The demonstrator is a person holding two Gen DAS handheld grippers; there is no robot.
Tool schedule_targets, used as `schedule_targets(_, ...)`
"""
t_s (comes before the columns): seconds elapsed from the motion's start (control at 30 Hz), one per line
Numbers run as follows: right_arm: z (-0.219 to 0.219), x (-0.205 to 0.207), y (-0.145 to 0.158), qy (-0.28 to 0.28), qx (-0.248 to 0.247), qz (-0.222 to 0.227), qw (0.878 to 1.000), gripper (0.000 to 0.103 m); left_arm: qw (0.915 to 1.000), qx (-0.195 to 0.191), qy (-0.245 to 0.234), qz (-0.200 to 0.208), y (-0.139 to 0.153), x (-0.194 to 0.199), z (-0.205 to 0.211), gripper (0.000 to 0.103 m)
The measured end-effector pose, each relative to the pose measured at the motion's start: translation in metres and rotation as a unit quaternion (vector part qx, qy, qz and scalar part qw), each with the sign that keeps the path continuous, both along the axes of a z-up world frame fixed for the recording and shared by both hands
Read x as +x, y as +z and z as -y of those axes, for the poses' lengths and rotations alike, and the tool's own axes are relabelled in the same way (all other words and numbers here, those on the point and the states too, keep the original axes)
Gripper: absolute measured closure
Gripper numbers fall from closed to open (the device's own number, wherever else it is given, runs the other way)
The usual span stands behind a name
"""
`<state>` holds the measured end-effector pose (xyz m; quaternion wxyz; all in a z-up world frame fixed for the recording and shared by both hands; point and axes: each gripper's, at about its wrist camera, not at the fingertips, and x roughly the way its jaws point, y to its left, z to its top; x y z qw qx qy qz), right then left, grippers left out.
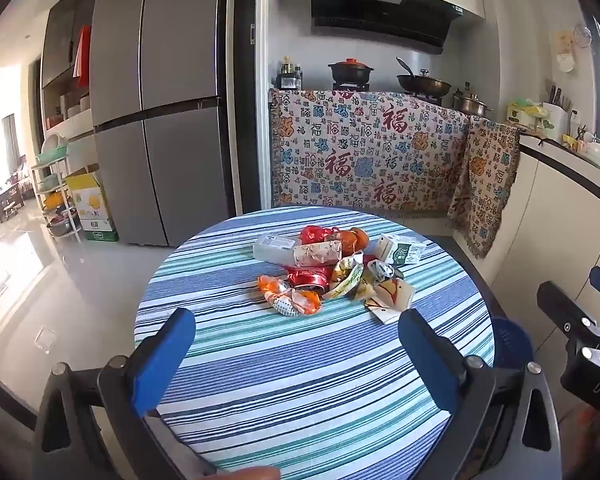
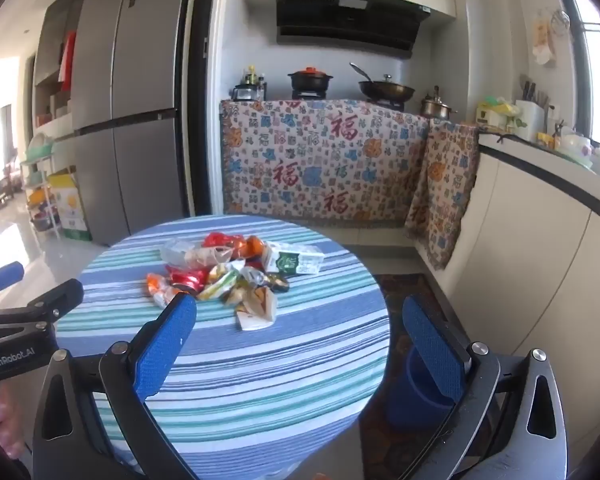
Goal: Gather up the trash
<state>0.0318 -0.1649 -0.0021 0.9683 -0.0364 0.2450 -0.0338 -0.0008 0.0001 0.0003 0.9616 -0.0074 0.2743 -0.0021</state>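
A heap of trash [image 1: 332,270] (wrappers, cartons) is seen mid-table on the striped tablecloth [image 1: 300,380]; the left gripper [image 1: 296,360] and right gripper [image 2: 300,344] are held above the near edge, jaws apart, nothing gripped.

From my left wrist view, the blue bin [image 1: 512,340] at lower right hides mostly behind the table [image 1: 260,380]. Wrappers in the trash pile [image 2: 228,276] look blurred, perhaps overlapping.
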Motion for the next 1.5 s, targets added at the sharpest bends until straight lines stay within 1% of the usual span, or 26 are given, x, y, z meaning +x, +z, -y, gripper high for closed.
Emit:
schedule_targets(0.1,0.000,0.000,0.001,0.000,0.000,0.000,1.000,0.000,1.0000,0.000,-0.001,0.004,0.001,-0.002,0.000,0.000)
schedule_targets(0.3,-0.001,-0.002,0.002,-0.001,-0.002,0.004,1.000,0.000,1.0000,-0.004,-0.006,0.003,-0.008,-0.008,0.004,0.000)
schedule_targets(0.4,0.000,0.000,0.006,-0.001,-0.003,0.007,1.000,0.000,0.9999,-0.008,-0.007,-0.003,0.005,-0.006,0.000,0.000)
schedule_targets(0.57,-0.004,-0.002,0.005,-0.001,-0.003,0.008,1.000,0.000,0.9999,-0.007,-0.011,-0.003,0.010,-0.007,0.002,0.000)
schedule_targets(1.5,0.002,-0.007,0.007,-0.004,0.005,0.012,1.000,0.000,0.9998,-0.002,-0.017,-0.007,0.004,-0.008,0.008,0.000)
